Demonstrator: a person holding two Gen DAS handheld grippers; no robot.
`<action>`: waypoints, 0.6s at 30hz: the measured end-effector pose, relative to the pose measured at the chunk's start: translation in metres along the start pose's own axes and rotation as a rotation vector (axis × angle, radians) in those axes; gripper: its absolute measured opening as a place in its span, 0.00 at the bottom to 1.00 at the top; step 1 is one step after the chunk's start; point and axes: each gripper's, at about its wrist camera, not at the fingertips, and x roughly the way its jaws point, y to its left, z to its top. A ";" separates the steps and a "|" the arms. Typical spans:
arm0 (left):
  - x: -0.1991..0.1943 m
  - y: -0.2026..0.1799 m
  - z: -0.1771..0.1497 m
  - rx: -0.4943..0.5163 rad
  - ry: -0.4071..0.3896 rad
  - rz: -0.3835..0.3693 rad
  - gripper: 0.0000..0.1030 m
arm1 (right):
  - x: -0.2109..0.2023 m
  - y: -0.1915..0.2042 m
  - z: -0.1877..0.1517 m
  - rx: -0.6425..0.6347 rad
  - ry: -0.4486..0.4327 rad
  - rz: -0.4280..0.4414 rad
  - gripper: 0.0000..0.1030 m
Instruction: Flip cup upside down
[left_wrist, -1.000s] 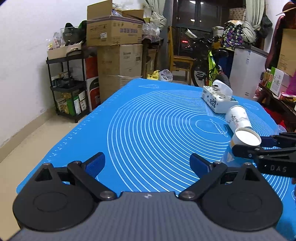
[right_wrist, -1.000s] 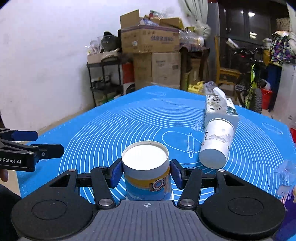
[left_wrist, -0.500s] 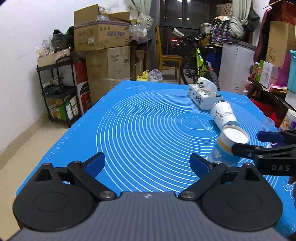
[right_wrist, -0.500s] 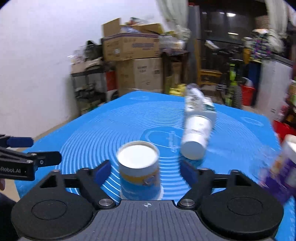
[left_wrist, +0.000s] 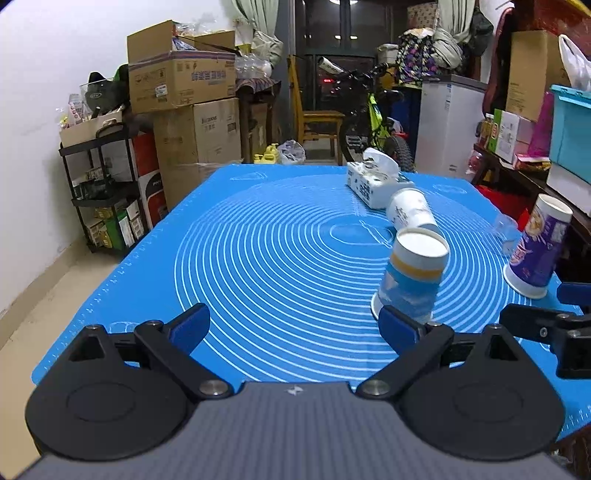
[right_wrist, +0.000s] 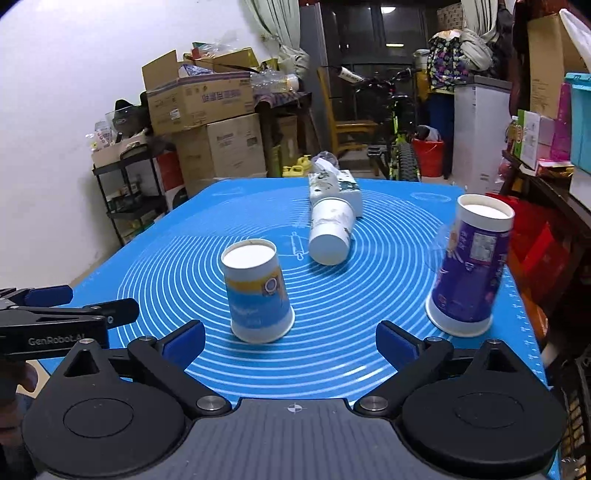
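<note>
A blue and white paper cup with a yellow band (right_wrist: 258, 295) stands upside down on the blue mat (right_wrist: 351, 350), its white base facing up. It also shows in the left wrist view (left_wrist: 412, 273). My right gripper (right_wrist: 290, 341) is open and empty, drawn back just short of the cup. My left gripper (left_wrist: 293, 326) is open and empty over the mat's near left part, with the cup just beyond its right finger. A white cup (right_wrist: 330, 232) lies on its side farther back.
A purple cup (right_wrist: 469, 269) stands upside down near the mat's right edge. A tissue box (right_wrist: 334, 186) lies behind the lying cup. A clear plastic cup (left_wrist: 504, 227) sits by the right edge. Boxes, shelves and a bicycle stand beyond the table.
My right gripper opened, let go of the blue and white cup and pulled back from it. The cup stays upside down on the mat. The left gripper turned slightly right.
</note>
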 end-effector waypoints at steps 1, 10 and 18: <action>-0.001 -0.001 0.000 0.005 0.001 -0.001 0.94 | -0.002 0.001 -0.001 -0.006 -0.002 -0.006 0.96; -0.006 -0.005 -0.005 0.019 0.005 0.009 0.94 | -0.017 0.008 -0.009 -0.019 0.007 -0.024 0.96; -0.010 -0.010 -0.007 0.045 0.001 0.017 0.94 | -0.025 0.007 -0.010 -0.018 -0.010 -0.046 0.96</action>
